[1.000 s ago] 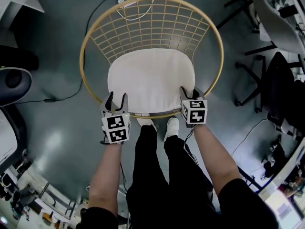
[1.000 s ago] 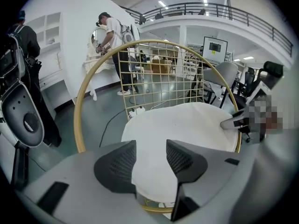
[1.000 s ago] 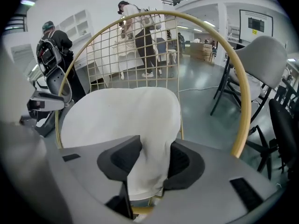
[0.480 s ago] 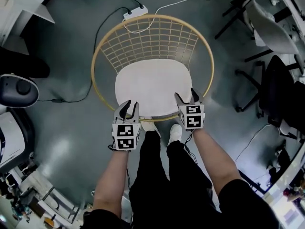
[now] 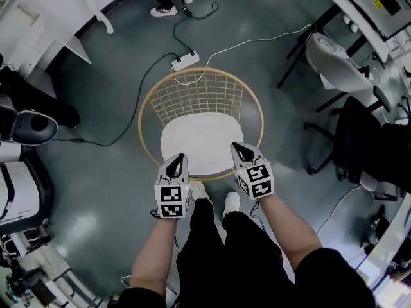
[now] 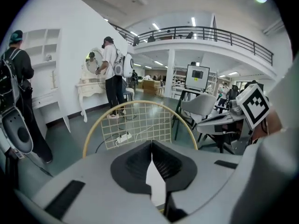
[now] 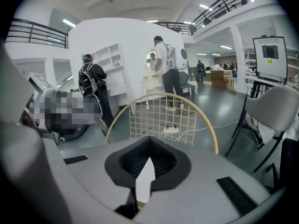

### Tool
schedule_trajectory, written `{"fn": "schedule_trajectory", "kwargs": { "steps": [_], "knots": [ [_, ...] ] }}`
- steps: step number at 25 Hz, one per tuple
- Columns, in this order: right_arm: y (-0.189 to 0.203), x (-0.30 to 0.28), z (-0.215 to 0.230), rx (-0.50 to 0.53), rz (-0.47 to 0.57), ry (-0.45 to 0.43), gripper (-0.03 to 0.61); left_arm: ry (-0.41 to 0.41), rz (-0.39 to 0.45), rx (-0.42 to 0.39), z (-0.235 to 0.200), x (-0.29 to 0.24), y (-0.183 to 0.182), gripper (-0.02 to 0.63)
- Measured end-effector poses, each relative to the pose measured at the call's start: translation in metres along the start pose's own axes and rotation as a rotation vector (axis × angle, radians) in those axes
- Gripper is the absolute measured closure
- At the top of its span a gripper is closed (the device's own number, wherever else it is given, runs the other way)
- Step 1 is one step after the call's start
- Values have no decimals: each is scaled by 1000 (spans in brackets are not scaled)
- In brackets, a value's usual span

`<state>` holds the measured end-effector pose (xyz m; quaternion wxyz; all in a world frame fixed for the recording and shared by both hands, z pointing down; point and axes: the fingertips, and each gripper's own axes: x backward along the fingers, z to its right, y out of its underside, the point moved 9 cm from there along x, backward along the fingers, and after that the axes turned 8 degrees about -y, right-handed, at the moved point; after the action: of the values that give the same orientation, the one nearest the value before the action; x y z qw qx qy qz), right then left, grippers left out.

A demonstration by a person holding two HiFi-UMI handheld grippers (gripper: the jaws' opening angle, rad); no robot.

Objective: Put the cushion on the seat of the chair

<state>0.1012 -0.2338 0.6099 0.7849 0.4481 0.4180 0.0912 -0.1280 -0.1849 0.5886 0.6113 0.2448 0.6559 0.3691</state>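
The white cushion [image 5: 202, 145] lies flat on the seat of the round chair [image 5: 146, 111], which has a wooden rim and a wire-grid back. Both grippers hang in the air above the seat's front edge, apart from the cushion. My left gripper [image 5: 179, 157] is shut; its jaws have just been closing with nothing between them. The right gripper [image 5: 236, 146] is shut too, its jaws likewise just closed and empty. In the left gripper view the closed jaws [image 6: 152, 146] point at the chair back [image 6: 96, 127]. The right gripper view shows the same [image 7: 149, 141].
A white power strip [image 5: 185, 61] with cables lies on the floor behind the chair. Office chairs [image 5: 334, 63] and desks stand at the right, white furniture [image 5: 38, 18] at the upper left. Two people [image 6: 112, 73] stand beyond. My shoes [image 5: 231, 203] are just before the seat.
Both grippers have let go of the cushion's front edge, risen well above the seat and shut. The cushion stays on the seat. The chair looks smaller and farther below.
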Motion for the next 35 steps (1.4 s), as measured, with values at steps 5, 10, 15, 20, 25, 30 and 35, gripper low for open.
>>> {"fn": "schedule_trajectory", "kwargs": {
  "steps": [5, 10, 15, 20, 25, 30, 35],
  "knots": [
    [-52, 41, -28, 94, 44, -63, 568, -11, 47, 29, 9, 43, -43, 597],
    [-77, 101, -40, 97, 77, -153, 568, -8, 83, 19, 45, 92, -73, 597],
    [-90, 141, -64, 138, 113, -204, 568, -33, 137, 36, 60, 146, -81, 597],
    [-90, 171, -83, 151, 132, -209, 568, -13, 154, 44, 72, 187, -68, 597],
    [-80, 184, -104, 141, 136, -204, 568, 12, 160, 54, 72, 214, -49, 597],
    [-60, 190, -137, 110, 135, -183, 568, 50, 149, 51, 63, 238, -23, 597],
    [-41, 205, -184, 101, 144, -147, 568, 88, 172, 47, 49, 268, -4, 597]
  ]
}}
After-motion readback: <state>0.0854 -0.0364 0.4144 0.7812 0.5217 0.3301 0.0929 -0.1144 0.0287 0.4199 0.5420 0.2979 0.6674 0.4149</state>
